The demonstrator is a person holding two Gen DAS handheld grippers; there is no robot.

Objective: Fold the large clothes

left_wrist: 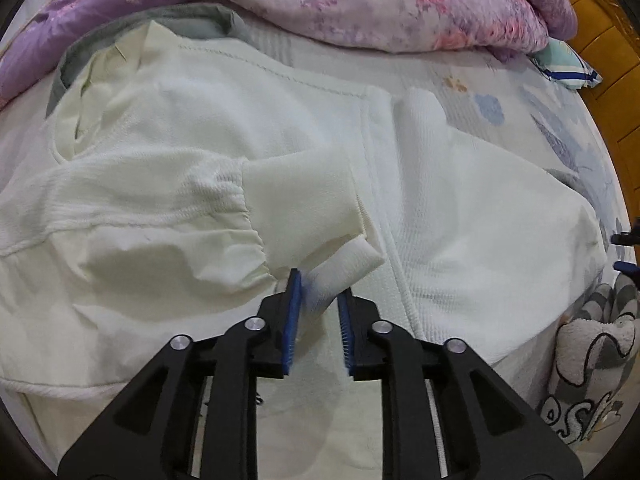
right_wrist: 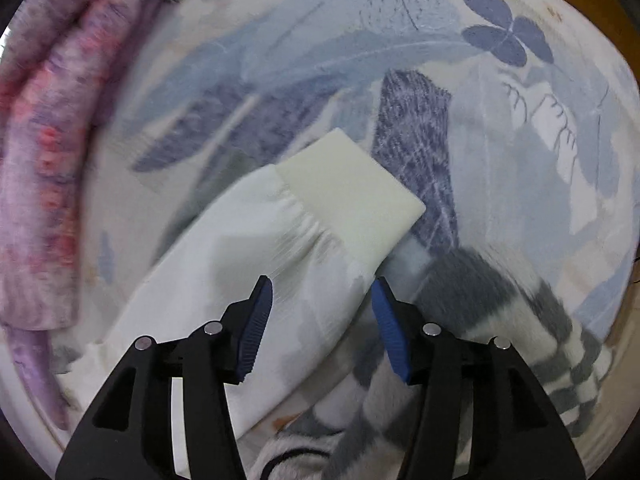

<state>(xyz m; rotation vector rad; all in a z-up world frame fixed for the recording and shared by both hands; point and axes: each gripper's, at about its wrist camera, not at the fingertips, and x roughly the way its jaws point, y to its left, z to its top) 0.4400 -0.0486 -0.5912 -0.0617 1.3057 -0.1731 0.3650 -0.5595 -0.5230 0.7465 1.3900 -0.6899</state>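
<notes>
A large white sweatshirt (left_wrist: 200,128) lies spread on the bed. Its one sleeve is folded across the body, and that sleeve's ribbed cuff (left_wrist: 312,208) lies just ahead of my left gripper (left_wrist: 320,284). The left jaws stand a little apart, with a corner of the cuff between the blue pads (left_wrist: 294,300). In the right wrist view the other sleeve (right_wrist: 248,264) lies on the bedsheet, its cuff (right_wrist: 352,192) pointing away. My right gripper (right_wrist: 322,292) is wide open, its pads on either side of the sleeve just behind the cuff.
A pink and purple floral quilt (left_wrist: 360,4) is heaped at the far side of the bed. A grey and white fleece blanket (right_wrist: 500,320) lies beside the right sleeve. A blue leaf-print sheet (right_wrist: 400,40) covers the bed. Wooden floor (left_wrist: 600,52) shows at the far right.
</notes>
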